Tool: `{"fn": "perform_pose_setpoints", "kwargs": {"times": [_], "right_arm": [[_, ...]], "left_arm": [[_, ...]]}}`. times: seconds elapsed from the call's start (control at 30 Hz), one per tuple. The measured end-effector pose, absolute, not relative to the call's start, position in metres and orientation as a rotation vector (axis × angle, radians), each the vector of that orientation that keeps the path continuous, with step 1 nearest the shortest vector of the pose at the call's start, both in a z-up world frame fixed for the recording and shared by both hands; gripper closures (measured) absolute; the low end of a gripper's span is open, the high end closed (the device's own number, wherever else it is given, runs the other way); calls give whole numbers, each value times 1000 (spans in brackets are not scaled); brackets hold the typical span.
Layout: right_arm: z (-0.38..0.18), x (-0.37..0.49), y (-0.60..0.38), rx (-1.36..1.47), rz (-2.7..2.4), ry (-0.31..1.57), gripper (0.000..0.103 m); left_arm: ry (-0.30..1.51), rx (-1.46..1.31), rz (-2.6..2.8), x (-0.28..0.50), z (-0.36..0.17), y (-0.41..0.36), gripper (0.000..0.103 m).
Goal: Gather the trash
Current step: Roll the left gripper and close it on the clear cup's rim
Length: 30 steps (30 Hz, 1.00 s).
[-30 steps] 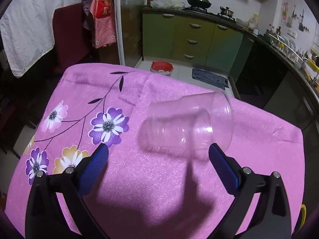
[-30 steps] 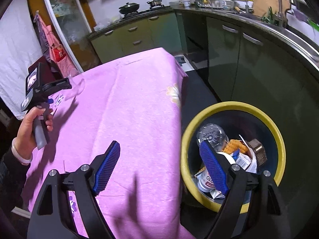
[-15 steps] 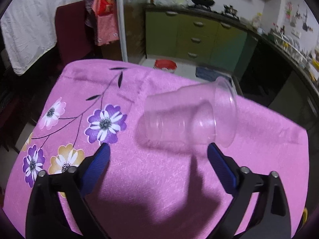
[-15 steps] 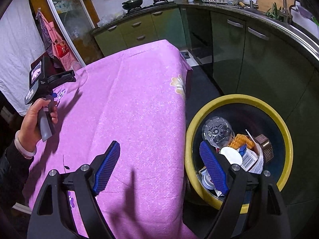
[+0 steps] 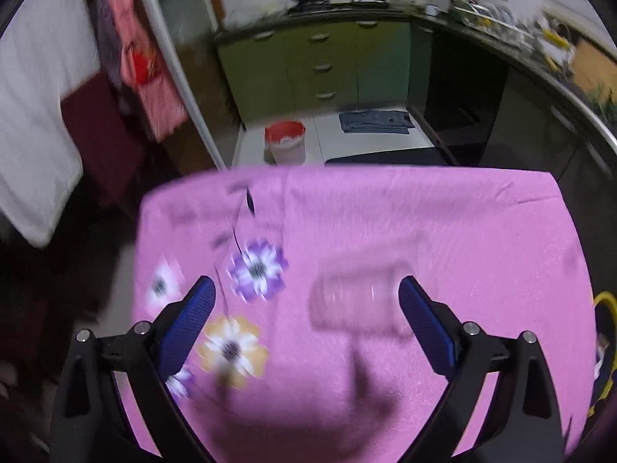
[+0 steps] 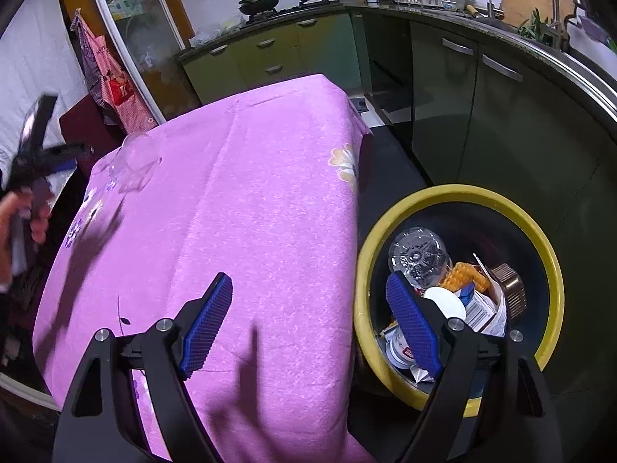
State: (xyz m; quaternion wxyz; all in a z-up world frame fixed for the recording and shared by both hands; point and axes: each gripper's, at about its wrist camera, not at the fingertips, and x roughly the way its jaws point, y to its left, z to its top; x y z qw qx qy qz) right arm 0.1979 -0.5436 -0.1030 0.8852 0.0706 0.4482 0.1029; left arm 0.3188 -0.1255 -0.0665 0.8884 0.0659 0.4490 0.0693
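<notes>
A clear plastic cup lies on its side on the pink flowered tablecloth, blurred by motion. It also shows in the right wrist view at the table's far left. My left gripper is open and empty, raised above the cup, its blue pads wide apart. My right gripper is open and empty, above the table's right edge. A yellow-rimmed bin stands on the floor right of the table, holding a clear bottle and several wrappers.
Green kitchen cabinets and a counter run along the back and right. A red-lidded bucket and a blue mat lie on the floor beyond the table. Cloths hang at the left.
My left gripper has pulled back and up fast; the cup now looks smaller and lower between the pads. The right gripper has shifted slightly, showing more of the bin.
</notes>
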Motion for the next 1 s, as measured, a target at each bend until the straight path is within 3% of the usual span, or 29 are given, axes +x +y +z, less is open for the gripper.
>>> {"fn": "perform_pose_setpoints", "kwargs": {"times": [0.23, 0.37, 0.5, 0.7, 0.8, 1.0], "right_arm": [[-98, 194, -538, 132, 234, 926, 22], [-95, 188, -540, 138, 237, 918, 22], [-96, 183, -547, 146, 233, 917, 22], [-100, 177, -558, 163, 217, 927, 22], [-100, 176, -558, 166, 221, 923, 22], [-103, 177, -553, 167, 233, 930, 22]], "left_arm": [[1039, 484, 146, 343, -60, -185, 12], [1111, 662, 174, 359, -75, -206, 23], [1155, 782, 207, 360, -91, -217, 25], [1180, 845, 215, 358, -91, -221, 25], [1185, 801, 177, 356, -76, -225, 16], [1169, 797, 98, 343, -66, -241, 14]]}}
